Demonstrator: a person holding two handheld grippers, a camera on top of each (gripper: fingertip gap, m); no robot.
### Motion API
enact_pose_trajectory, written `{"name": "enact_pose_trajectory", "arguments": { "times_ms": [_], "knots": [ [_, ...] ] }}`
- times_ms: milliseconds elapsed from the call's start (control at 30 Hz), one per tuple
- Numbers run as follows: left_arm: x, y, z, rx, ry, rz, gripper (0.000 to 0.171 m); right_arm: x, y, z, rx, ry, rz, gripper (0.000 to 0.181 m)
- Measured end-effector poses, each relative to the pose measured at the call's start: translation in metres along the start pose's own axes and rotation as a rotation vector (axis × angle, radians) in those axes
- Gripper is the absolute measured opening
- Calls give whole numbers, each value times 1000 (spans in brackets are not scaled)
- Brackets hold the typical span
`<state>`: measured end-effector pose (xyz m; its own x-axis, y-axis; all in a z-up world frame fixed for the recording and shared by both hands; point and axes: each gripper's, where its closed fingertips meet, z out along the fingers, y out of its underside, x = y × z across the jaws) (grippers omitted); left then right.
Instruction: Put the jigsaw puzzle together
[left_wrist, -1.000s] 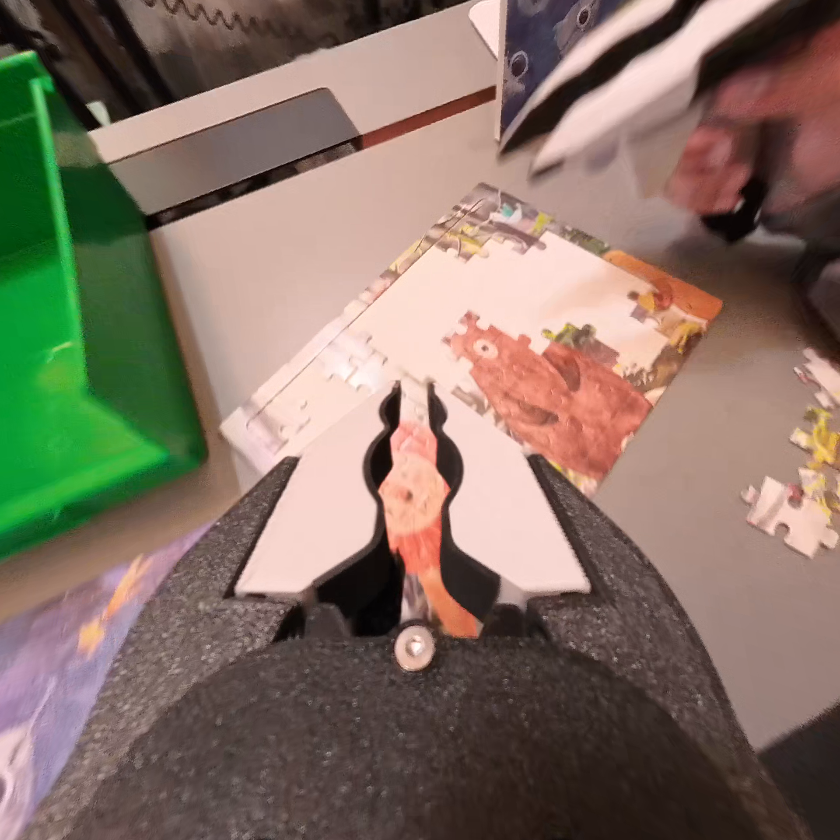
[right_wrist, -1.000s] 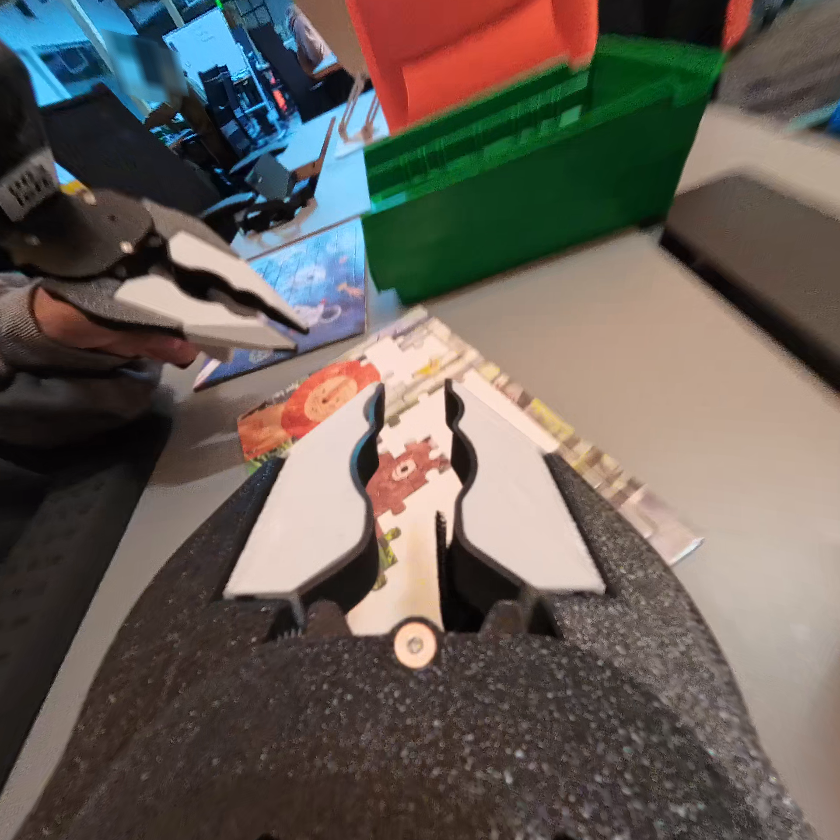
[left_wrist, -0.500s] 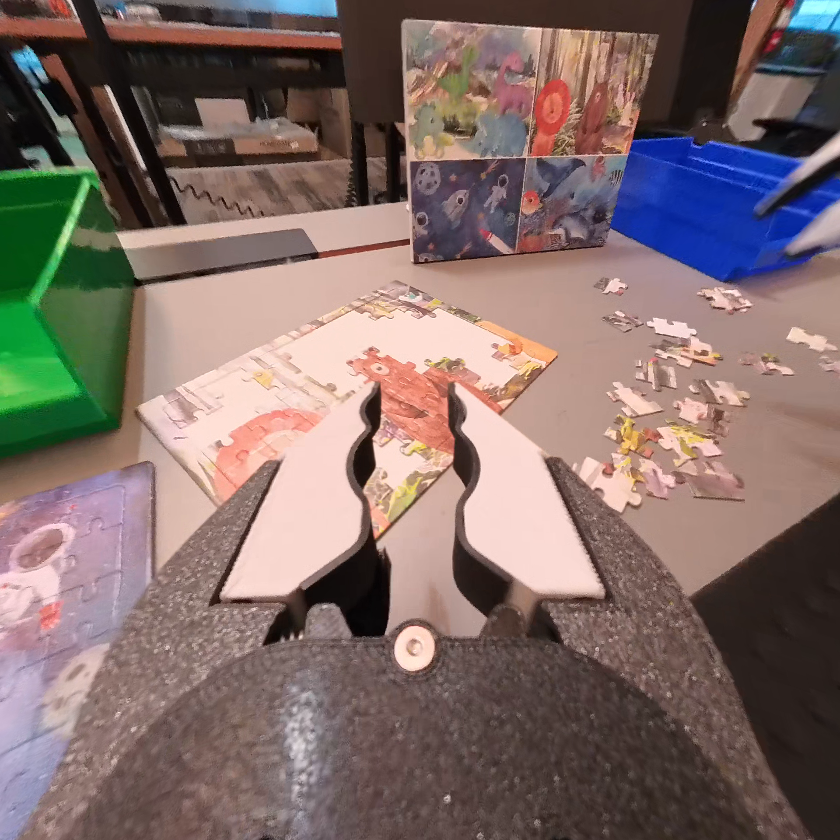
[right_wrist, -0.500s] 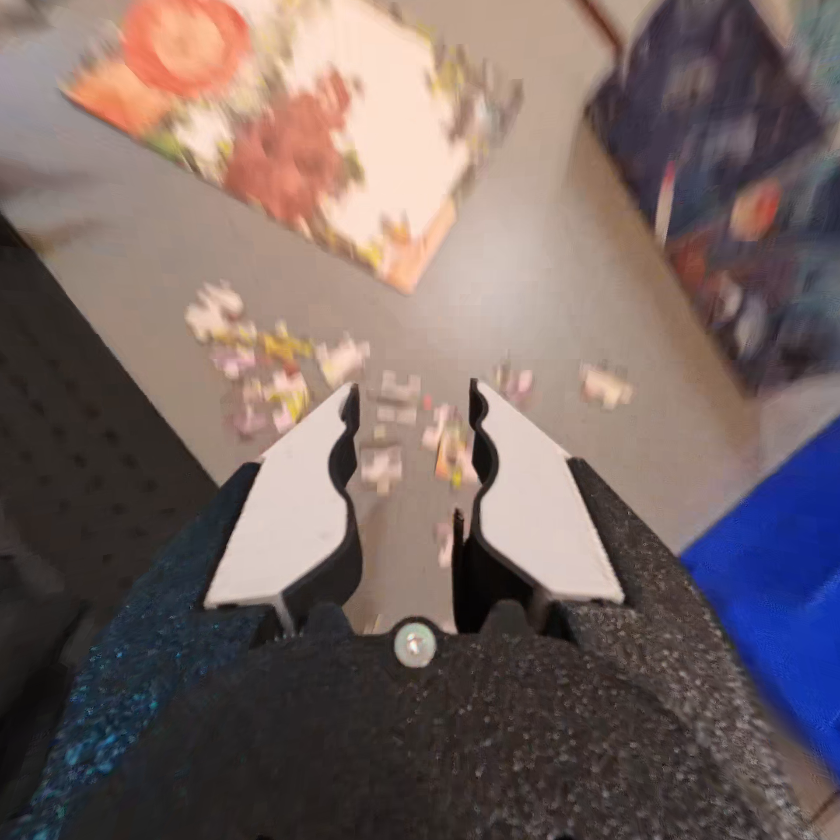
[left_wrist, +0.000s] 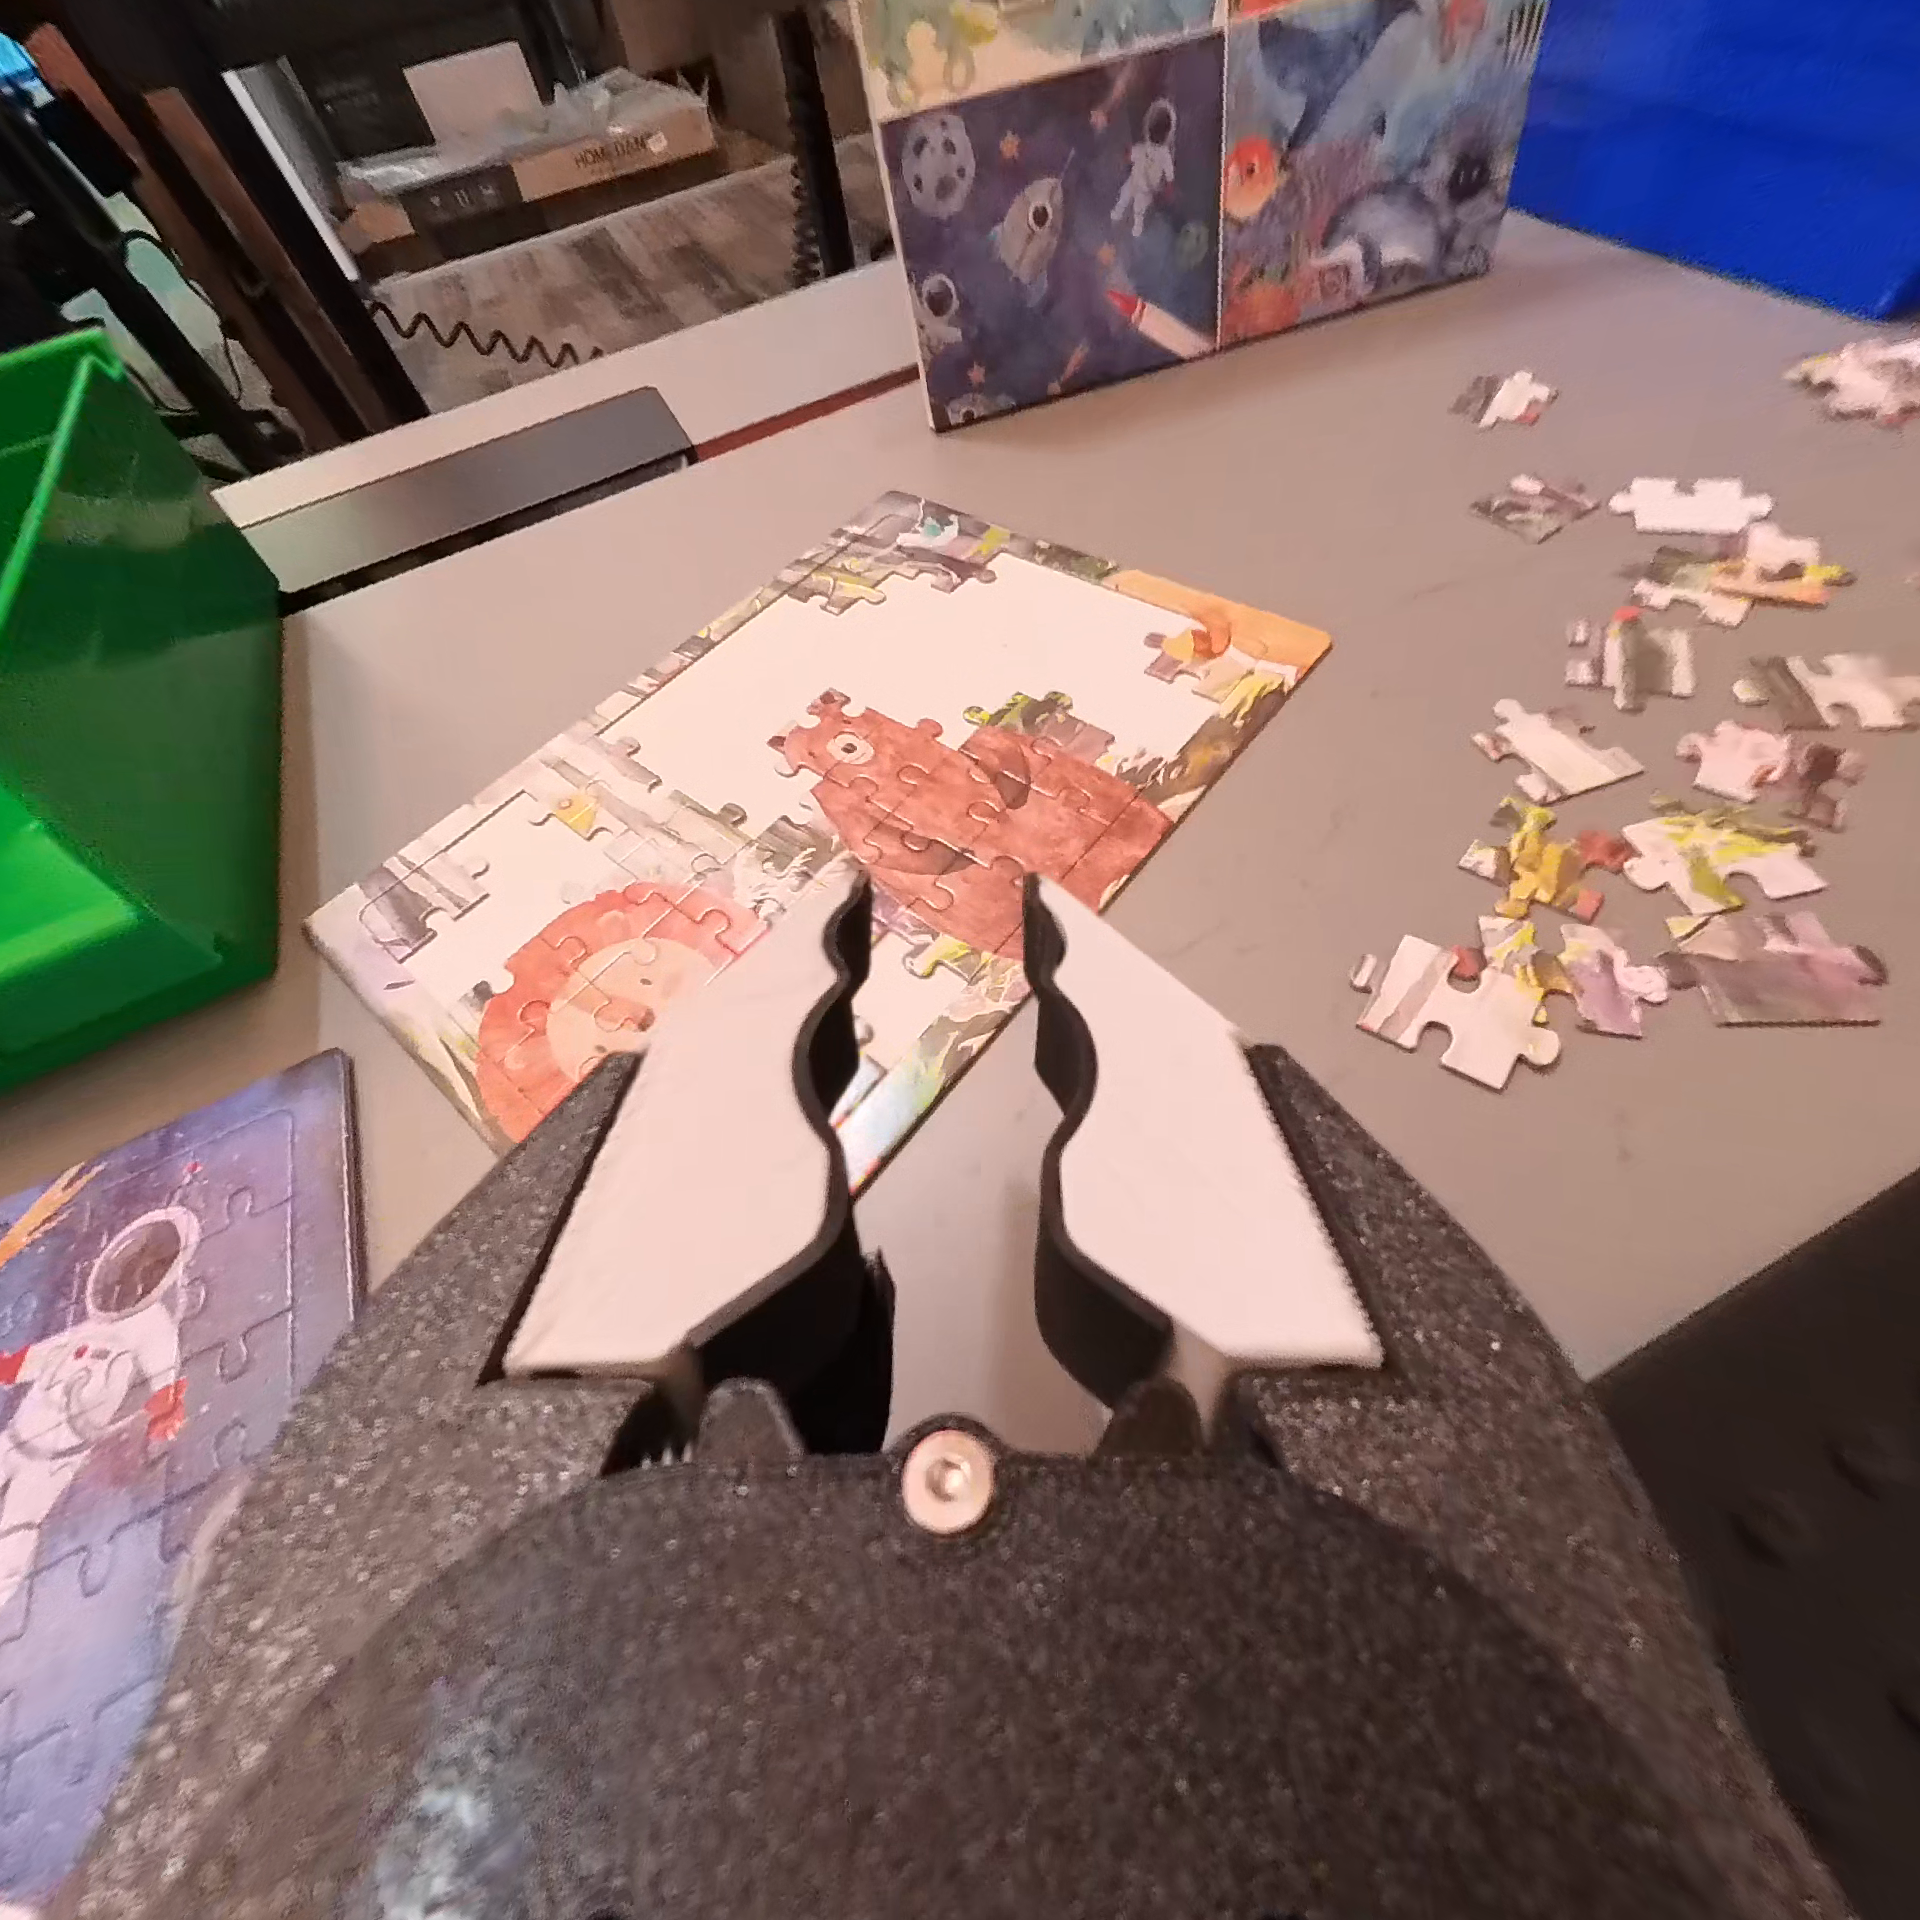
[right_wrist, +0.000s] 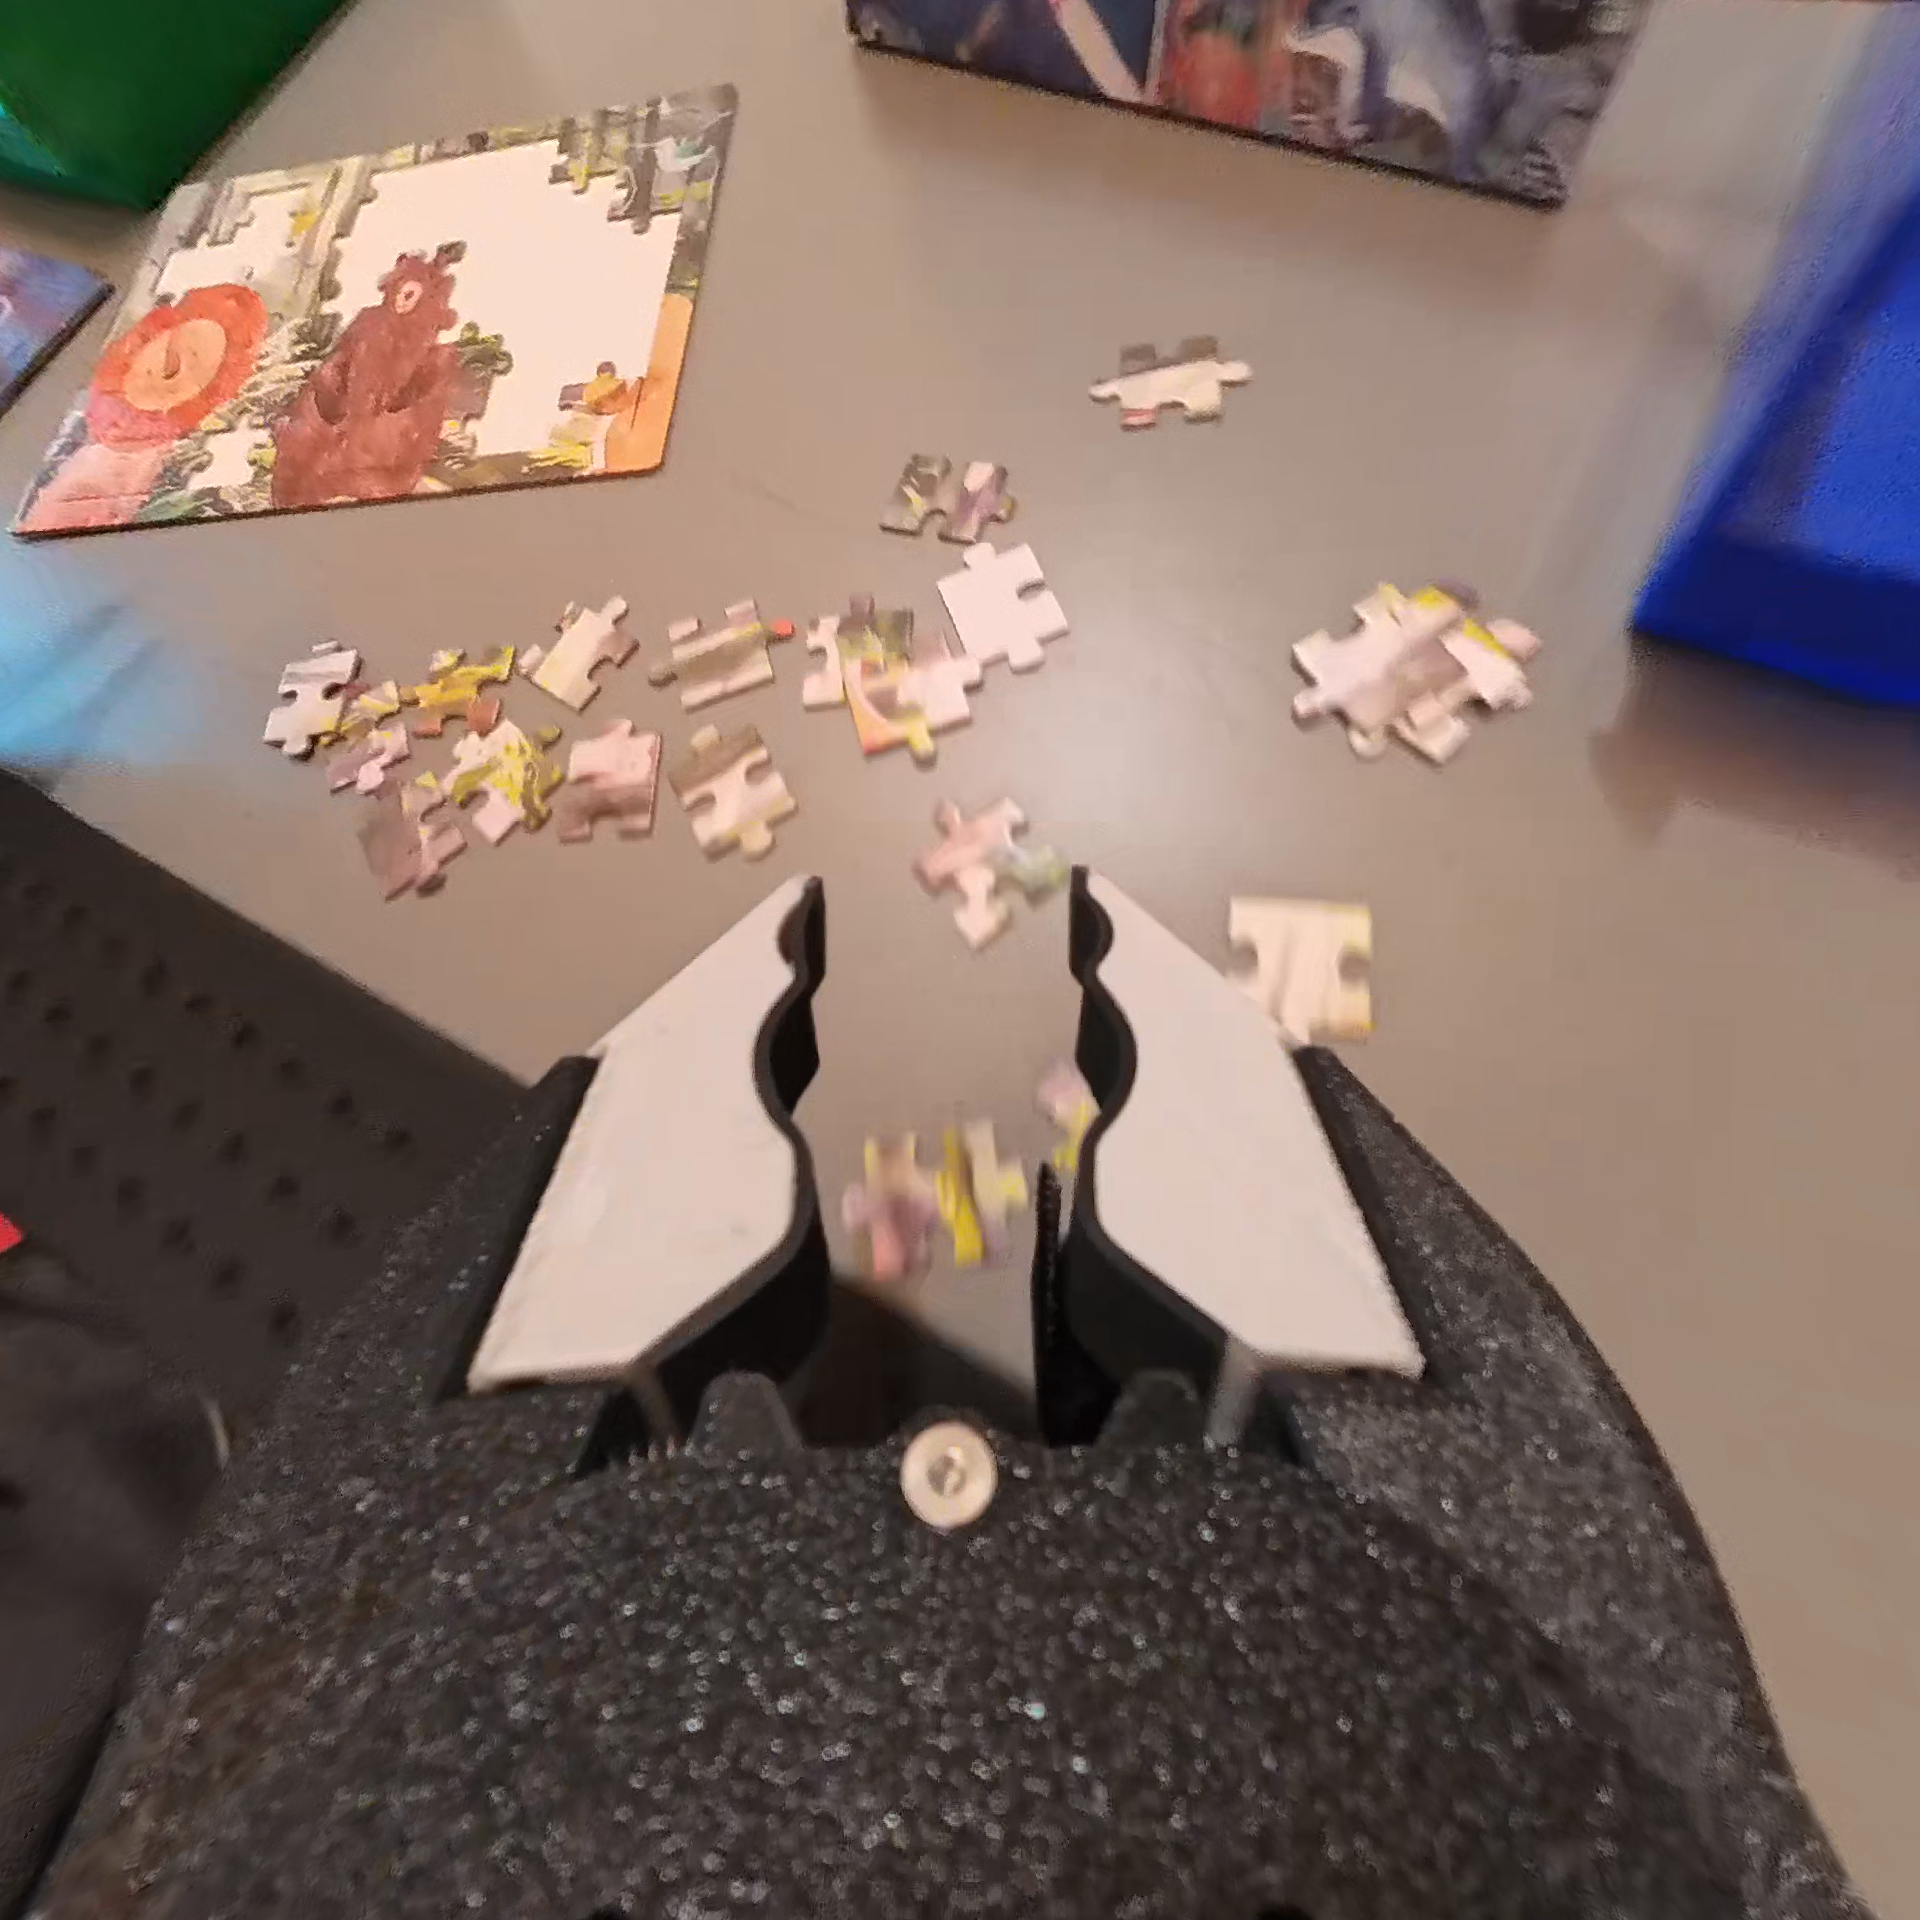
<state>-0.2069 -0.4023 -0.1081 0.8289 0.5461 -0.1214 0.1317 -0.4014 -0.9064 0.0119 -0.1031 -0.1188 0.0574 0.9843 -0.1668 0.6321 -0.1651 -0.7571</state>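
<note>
The jigsaw board (left_wrist: 1039, 644) lies on the grey table, partly filled, with an orange lion (left_wrist: 603, 987) and a brown bear (left_wrist: 966, 821) in place and a white bare middle. My left gripper (left_wrist: 943, 888) is open and empty, above the board's near edge. Several loose pieces (left_wrist: 1455, 1003) lie to its right. In the right wrist view my right gripper (right_wrist: 943, 883) is open and empty, low over the loose pieces (right_wrist: 732, 784). One pale piece (right_wrist: 982, 862) lies just beyond its fingertips. The board (right_wrist: 520, 239) is at the upper left there.
A puzzle box (left_wrist: 1195, 187) stands behind the board. A green bin (left_wrist: 125, 707) is to the left, a blue bin (right_wrist: 1818, 468) to the right. A finished space puzzle (left_wrist: 156, 1299) lies at the near left. A black perforated mat (right_wrist: 187, 1091) borders the table's near edge. Left tips to right tips: about 40 cm.
A second ago my left gripper was shut on an orange lion piece over the board; now it is open, empty and drawn back. My right gripper swung from the board to the loose pieces.
</note>
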Motion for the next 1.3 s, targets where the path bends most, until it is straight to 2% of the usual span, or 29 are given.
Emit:
{"name": "enact_pose_trajectory", "arguments": {
  "times_ms": [167, 300, 467, 533, 667, 733, 867, 967, 1067, 1133, 1200, 1300],
  "knots": [
    [14, -6, 16, 7, -2, 99, 28, 1, -40, 86, -144, -63, -129, 46],
    [32, -13, 22, 55, 57, 130, 28, 5, -42, 114, -219, -63, -218, 40],
    [38, -9, 26, 57, 116, 105, 28, 16, -26, 125, -355, -61, -289, 42],
    [36, -10, 24, 70, 131, 70, 28, 14, -24, 128, -369, -87, -292, 39],
    [35, -9, 25, 70, 152, 29, 28, 18, -24, 130, -401, -80, -331, 31],
    [34, -9, 26, 66, 152, 23, 28, 21, -25, 129, -420, -87, -341, 20],
    [34, -9, 25, 69, 155, 23, 28, 20, -26, 129, -407, -132, -309, 20],
    [34, -9, 25, 73, 159, 18, 28, 10, -35, 127, -328, -201, -249, 20],
    [39, -13, 23, 90, 203, -3, 28, -29, -61, 116, -172, -381, -189, 20],
    [53, -22, 16, 138, 319, -42, 31, -77, -90, 102, -20, -621, -104, 20],
    [69, -38, 7, 196, 448, -101, 35, -130, -116, 82, 100, -921, 9, 20],
    [86, -67, -2, 262, 586, -197, 48, -179, -148, 65, 221, -1264, 185, 20]
  ]
}}
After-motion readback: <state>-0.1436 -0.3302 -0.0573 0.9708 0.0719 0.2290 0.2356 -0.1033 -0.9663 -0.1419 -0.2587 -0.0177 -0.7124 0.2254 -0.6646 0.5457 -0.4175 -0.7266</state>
